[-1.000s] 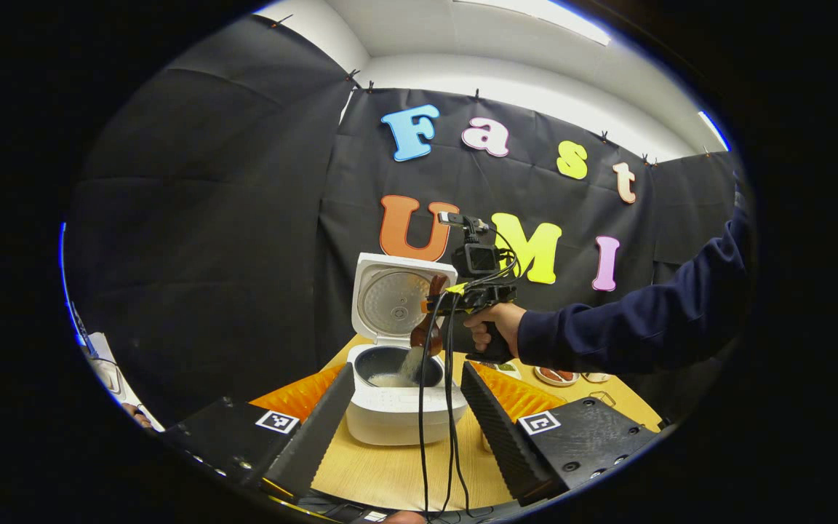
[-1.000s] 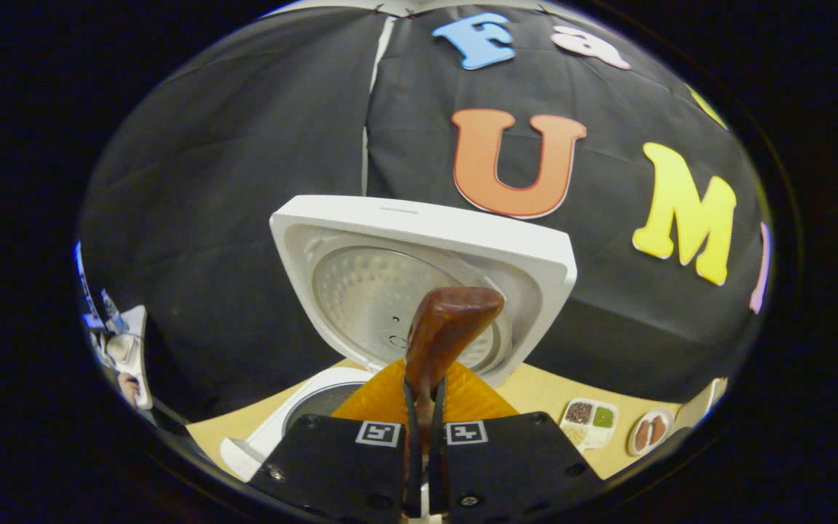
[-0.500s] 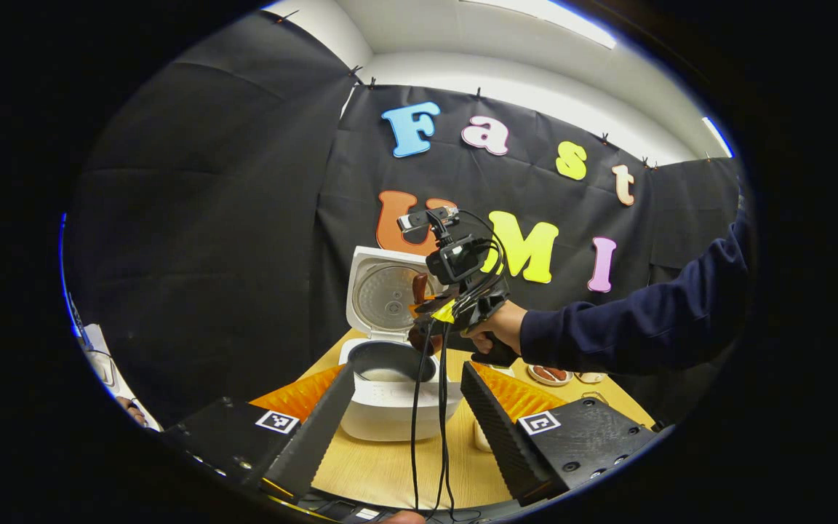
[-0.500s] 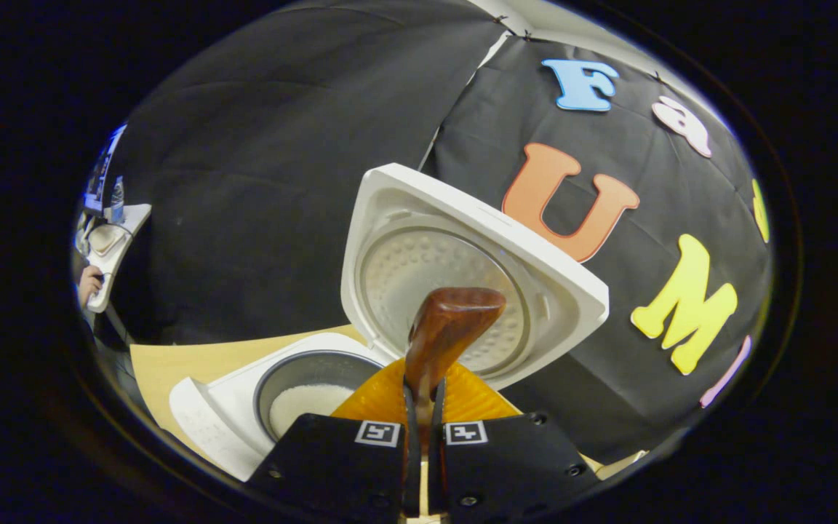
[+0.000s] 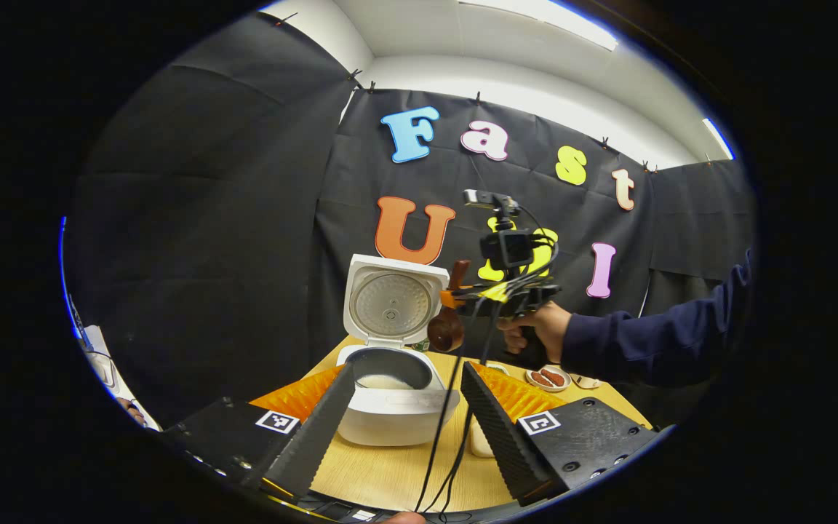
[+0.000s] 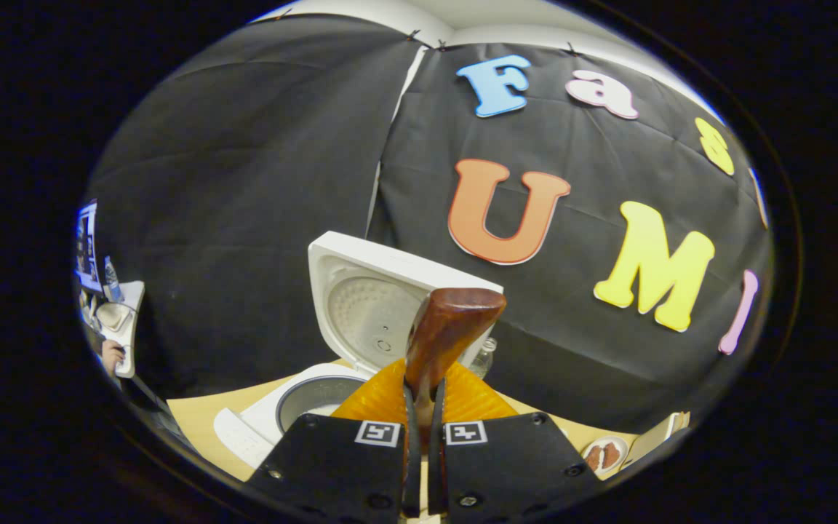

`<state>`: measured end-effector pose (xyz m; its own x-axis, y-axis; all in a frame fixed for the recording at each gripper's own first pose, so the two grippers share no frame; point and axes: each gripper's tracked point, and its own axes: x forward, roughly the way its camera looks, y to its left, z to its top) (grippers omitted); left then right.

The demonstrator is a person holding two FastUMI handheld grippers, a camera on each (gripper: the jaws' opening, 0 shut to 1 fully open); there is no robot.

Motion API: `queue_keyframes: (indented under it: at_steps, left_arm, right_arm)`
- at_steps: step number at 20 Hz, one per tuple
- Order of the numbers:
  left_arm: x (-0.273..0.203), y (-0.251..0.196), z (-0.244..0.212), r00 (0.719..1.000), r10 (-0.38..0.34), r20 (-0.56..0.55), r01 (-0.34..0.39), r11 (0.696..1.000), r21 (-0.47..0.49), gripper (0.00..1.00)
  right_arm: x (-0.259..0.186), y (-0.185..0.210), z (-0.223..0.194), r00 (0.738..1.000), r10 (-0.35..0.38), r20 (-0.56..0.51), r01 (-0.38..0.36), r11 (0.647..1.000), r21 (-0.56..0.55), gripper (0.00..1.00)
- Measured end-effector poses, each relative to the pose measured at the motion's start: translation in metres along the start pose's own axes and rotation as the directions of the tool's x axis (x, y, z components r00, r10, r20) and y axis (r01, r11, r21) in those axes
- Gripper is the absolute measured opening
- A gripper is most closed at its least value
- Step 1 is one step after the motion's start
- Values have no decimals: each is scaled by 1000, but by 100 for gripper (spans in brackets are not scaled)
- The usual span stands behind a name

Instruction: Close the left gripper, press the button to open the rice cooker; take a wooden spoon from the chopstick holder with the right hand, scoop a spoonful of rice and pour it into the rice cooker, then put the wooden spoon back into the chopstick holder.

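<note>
Since the earlier frames, the right gripper [image 5: 455, 298] has drawn away to the right of the rice cooker [image 5: 396, 404] and levelled out, so the wooden spoon [image 5: 447, 329] no longer hangs over the pot but beside the raised lid [image 5: 388, 300]. In the left gripper view a hand [image 5: 541, 329] in a dark sleeve [image 5: 652, 346] holds this gripper above the desk [image 5: 390, 469], with the spoon's bowl at the lower end and black cables [image 5: 442, 451] trailing down from it. In the right gripper view the gripper's [image 6: 419, 466] two fingers are pressed together on the spoon's [image 6: 444, 331] handle, which stands up between them in front of the cooker's [image 6: 295, 404] open lid [image 6: 375, 298].

The cooker stands open on the desk, its dark inner pot [image 5: 388, 364] holding white rice [image 5: 382, 381]. The left gripper [image 5: 406, 429] hovers in front of the cooker with its fingers spread wide and nothing between them. A small plate [image 5: 548, 378] with reddish pieces lies on the desk behind the right-hand finger, near the holding hand.
</note>
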<state>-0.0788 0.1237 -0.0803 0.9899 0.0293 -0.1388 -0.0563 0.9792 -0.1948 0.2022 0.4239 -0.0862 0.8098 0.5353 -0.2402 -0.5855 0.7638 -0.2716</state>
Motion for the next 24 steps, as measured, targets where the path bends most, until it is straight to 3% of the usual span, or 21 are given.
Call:
queue_keyframes:
  at_steps: [8,14,20,24]
  left_arm:
    - [26,-35,10,1000,-22,5,22,1000,4,94]
    - [41,-81,1,999,-52,-5,52,999,8,94]
    - [52,-119,-7,997,-70,13,70,997,26,94]
    - [51,-131,-17,999,-52,14,52,998,32,94]
  right_arm:
    - [-94,-103,-22,993,-114,22,110,985,134,10]
    - [-166,-192,-68,979,-203,-18,202,952,230,10]
    - [-211,-272,-134,948,-298,-114,319,886,335,10]
    - [-224,-300,-177,931,-309,-195,364,835,412,10]
